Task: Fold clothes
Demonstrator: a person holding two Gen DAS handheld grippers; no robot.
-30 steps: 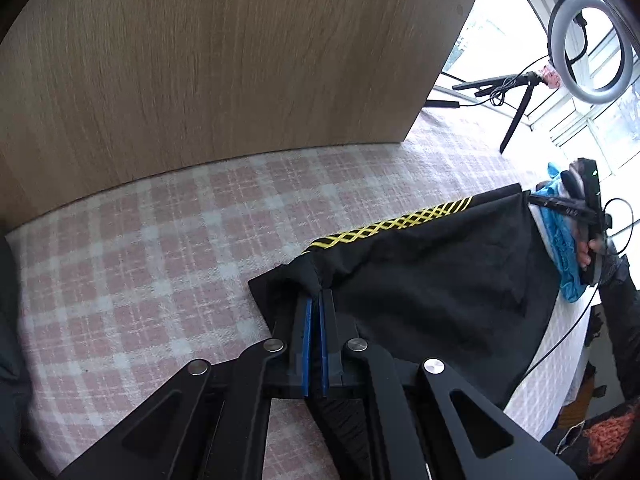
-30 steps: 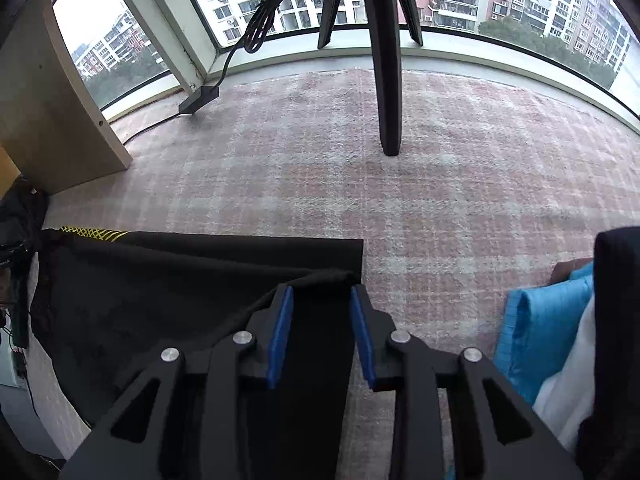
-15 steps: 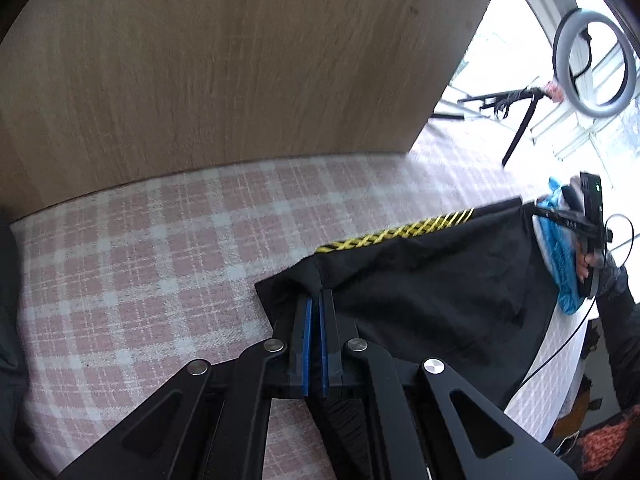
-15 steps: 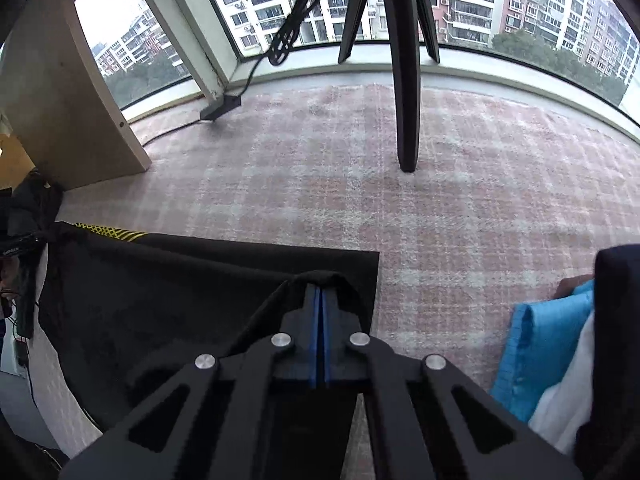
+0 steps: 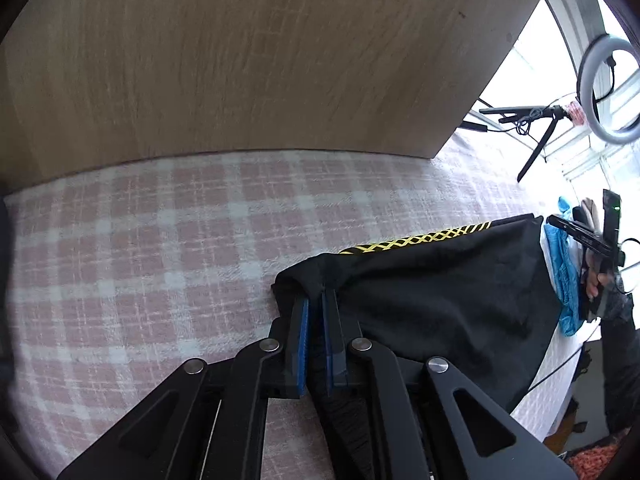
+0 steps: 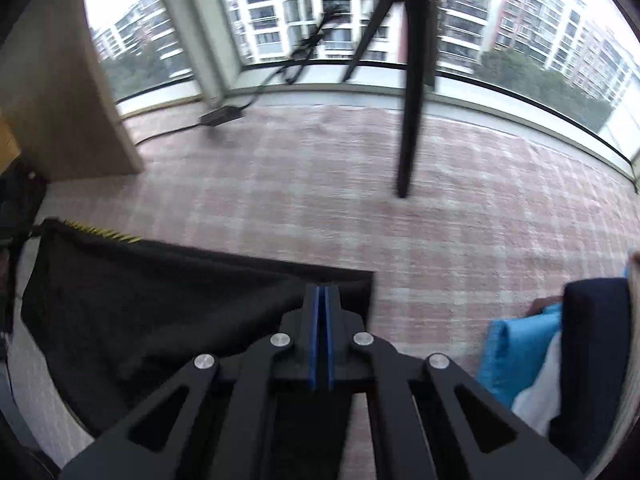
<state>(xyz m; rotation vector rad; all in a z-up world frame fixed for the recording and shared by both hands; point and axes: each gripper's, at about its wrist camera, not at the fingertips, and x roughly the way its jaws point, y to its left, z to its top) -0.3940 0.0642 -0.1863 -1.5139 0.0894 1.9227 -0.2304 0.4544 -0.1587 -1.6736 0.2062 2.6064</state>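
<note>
Pinching black garment (image 5: 440,304): left gripper (image 5: 315,312); right gripper (image 6: 321,300).

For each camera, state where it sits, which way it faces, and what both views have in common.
Left wrist: sits on the left gripper, facing a wooden panel across the plaid cloth; its fingers pinch the black garment; the other gripper, held in a hand, shows far right.
Right wrist: sits on the right gripper, facing the windows and a tripod leg; its fingers are shut on the garment's corner.
Shared: the black garment with yellow trim, plaid cloth, blue fabric.
</note>
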